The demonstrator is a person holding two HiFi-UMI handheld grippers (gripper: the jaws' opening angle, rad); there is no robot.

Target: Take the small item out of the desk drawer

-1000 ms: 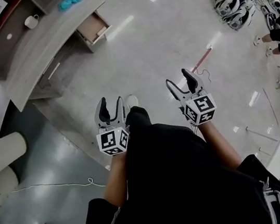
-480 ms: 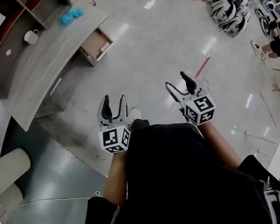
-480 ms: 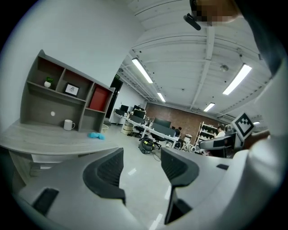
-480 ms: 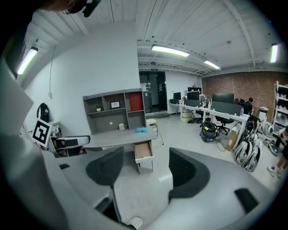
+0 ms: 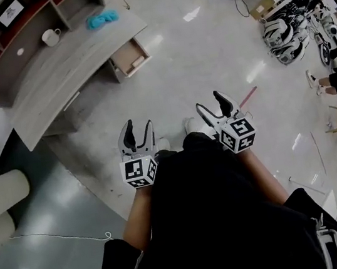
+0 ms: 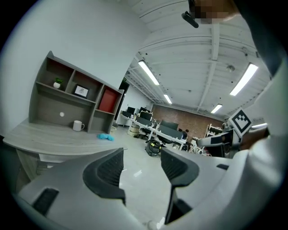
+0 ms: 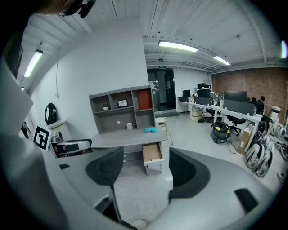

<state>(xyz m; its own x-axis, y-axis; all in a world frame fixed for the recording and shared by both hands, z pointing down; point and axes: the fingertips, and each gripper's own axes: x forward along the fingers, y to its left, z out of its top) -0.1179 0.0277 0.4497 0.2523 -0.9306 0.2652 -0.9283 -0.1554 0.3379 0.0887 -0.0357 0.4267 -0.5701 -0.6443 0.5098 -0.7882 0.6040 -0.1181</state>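
The open drawer (image 5: 130, 55) is far off, at 11 o'clock in the head view. A pale little thing (image 5: 138, 60) lies in it, too small to tell what it is. The shelf (image 5: 25, 33) behind the bench (image 5: 50, 70) is cut off by the top edge. At 6 o'clock the person's dark top (image 5: 220, 217) hides the floor (image 5: 206, 49).

head: high, steeply down | gripper views: forward, distant | shared: desk (image 5: 51, 73)
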